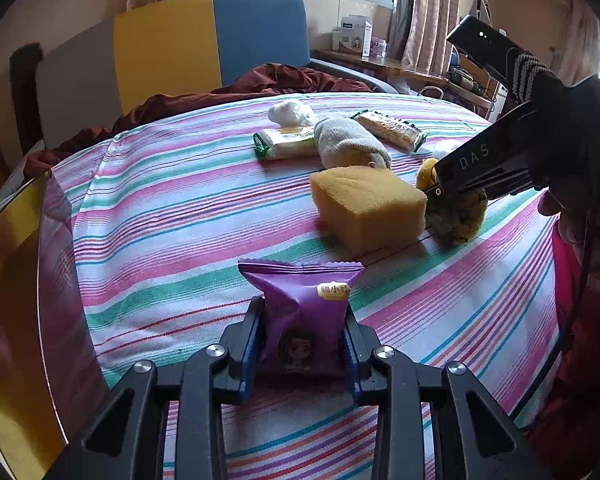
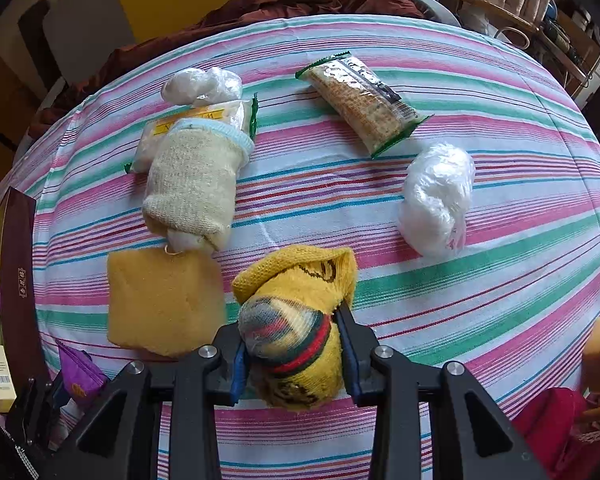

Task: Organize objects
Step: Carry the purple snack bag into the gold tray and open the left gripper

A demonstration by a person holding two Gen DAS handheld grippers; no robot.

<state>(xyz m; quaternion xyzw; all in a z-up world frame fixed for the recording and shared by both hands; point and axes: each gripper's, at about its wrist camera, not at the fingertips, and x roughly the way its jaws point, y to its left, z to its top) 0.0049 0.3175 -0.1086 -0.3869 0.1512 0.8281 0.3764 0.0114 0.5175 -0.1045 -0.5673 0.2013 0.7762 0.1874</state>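
Nearest, both grippers are loaded. The left gripper (image 1: 304, 344) is clenched on a purple packet (image 1: 300, 312), held up above the striped cloth (image 1: 180, 216), with a gold box (image 1: 16, 280) just to its left. The pads bite only the packet's lower part — slick film with air inside, so I judge it could slide out or pop if squeezed harder or swung toward the box.

The right gripper (image 2: 292, 352) is clamped on a rolled yellow sock (image 2: 296, 320) that lies on the cloth, touching or nearly touching the sponge (image 2: 162, 300) on its left. The roll is loose and soft; a lift could let its outer fold sag open, or drag the sponge along if the fabric snags it.

Further out, a cream sock (image 2: 192, 188) lies across a cracker pack (image 2: 204, 118), with a white bag (image 2: 202, 86) just behind. Its lower end reaches the sponge — move one and the pile may shift. A second cracker pack (image 2: 360, 100) and another white bag (image 2: 436, 196) lie apart to the right, clear of both grippers.

The hands work close together, so a crossing move risks a knock between them.
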